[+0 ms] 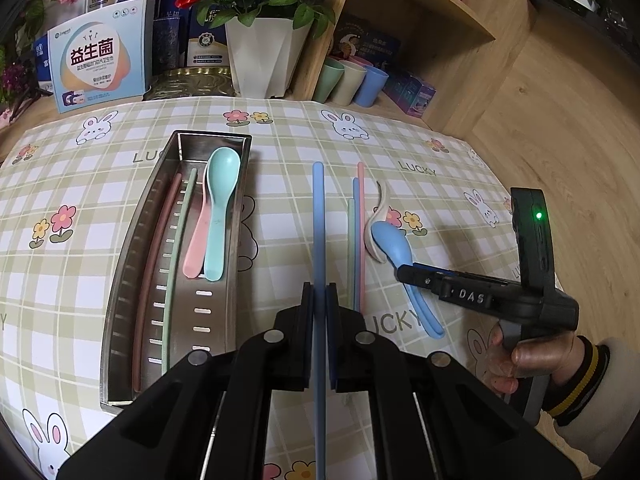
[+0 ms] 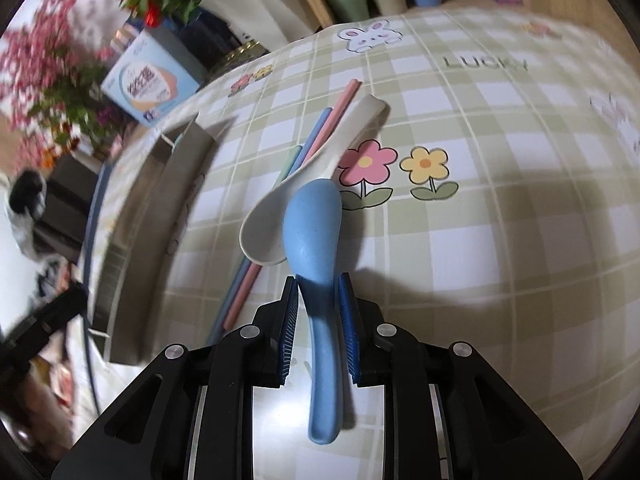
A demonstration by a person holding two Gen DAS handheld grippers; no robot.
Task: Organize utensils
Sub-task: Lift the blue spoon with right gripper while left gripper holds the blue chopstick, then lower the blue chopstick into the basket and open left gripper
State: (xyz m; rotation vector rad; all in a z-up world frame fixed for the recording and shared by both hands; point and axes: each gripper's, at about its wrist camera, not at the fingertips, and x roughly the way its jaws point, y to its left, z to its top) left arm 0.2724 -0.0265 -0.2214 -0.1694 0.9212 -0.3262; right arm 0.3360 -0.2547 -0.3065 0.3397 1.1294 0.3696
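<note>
Clamping: left tongs (image 1: 319, 292) on blue chopstick (image 1: 318, 216), right tongs (image 2: 319, 286) (likewise) on blue spoon (image 2: 314, 232).

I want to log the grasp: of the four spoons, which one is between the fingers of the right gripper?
The blue spoon, held by its handle in the right gripper. The white spoon lies beside it on the cloth; the teal and pink spoons are in the tray.

Checked tablecloth (image 1: 280, 128) under steel tray (image 1: 120, 300), loose chopsticks (image 1: 356, 240), spoons (image 1: 378, 236).

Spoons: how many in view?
4. Teal spoon and pink spoon in the metal tray; white spoon on the tablecloth; blue spoon in the right tool.
</note>
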